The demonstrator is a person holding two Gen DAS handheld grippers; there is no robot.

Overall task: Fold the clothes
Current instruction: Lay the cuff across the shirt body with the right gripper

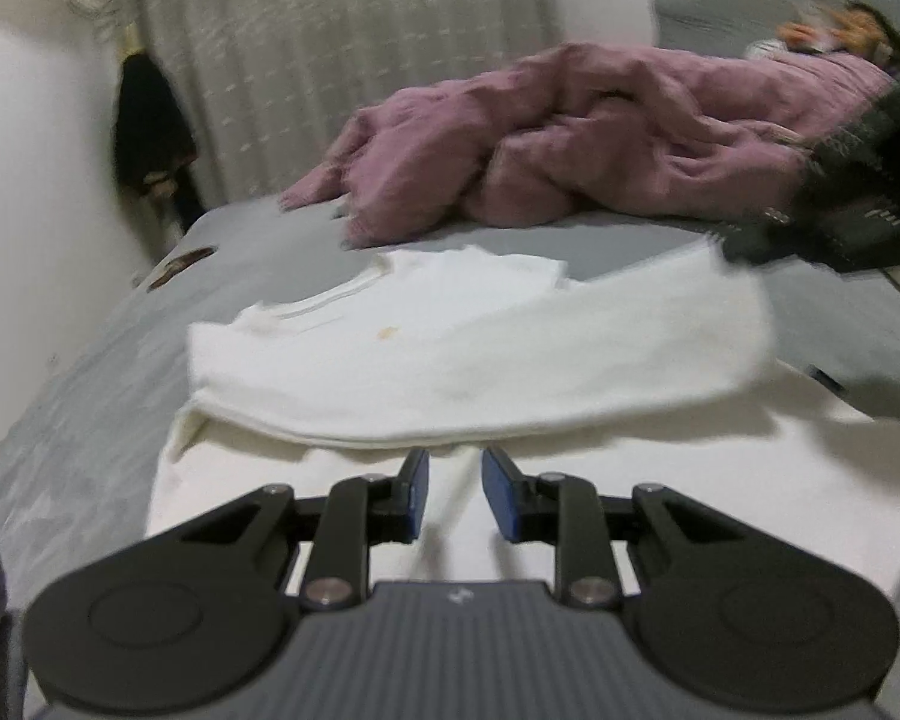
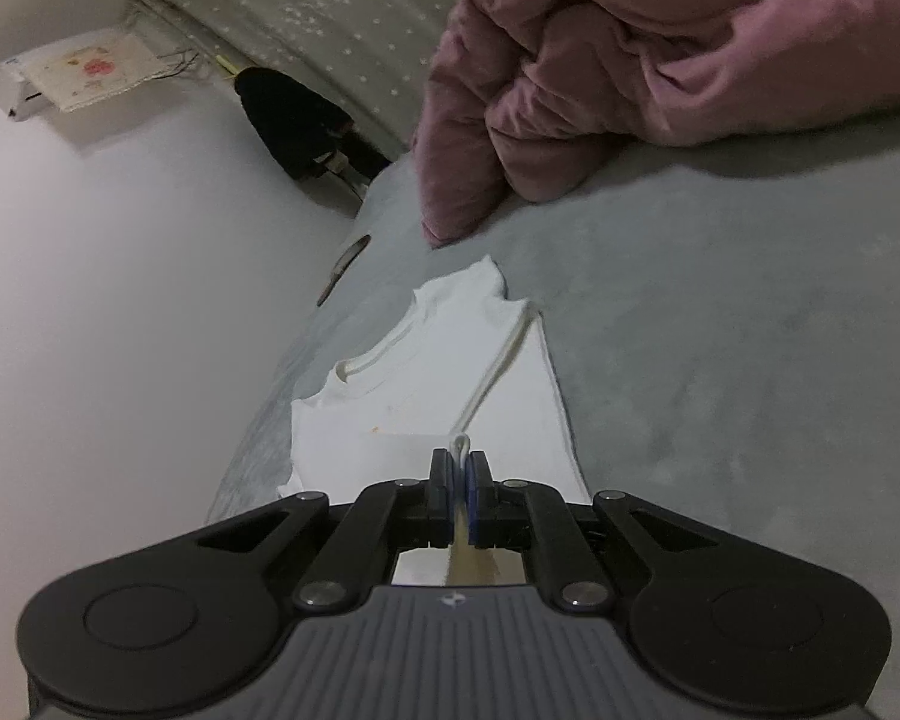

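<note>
While the white shirt (image 2: 444, 372) lies spread on the grey bed (image 2: 720, 330), the right gripper (image 2: 460, 474) points forward and downward along the garment, toward the collar end. Its fingers (image 2: 479, 483) are pressed together on a thin fold of the shirt's fabric, and a small loop of white cloth protrudes just beyond the tips. The cloth also runs back between the fingers toward the gripper body.

The left gripper (image 1: 455, 495) is likewise tilted downward over the shirt (image 1: 450, 348), which is in view here as well. Its fingers (image 1: 417, 495) stand slightly apart, with white fabric visible in the narrow gap between the blue pads. Whether the pads press on that fabric cannot be told. A folded edge of the shirt crosses just ahead of the fingertips, and motion blur softens the shirt's right side.

The shirt's collar end faces the far edge of the bed, near a crumpled purple blanket (image 2: 660, 60). This blanket lies well apart from both grippers. The left edge of the bed runs along a white wall (image 2: 120, 300).
</note>
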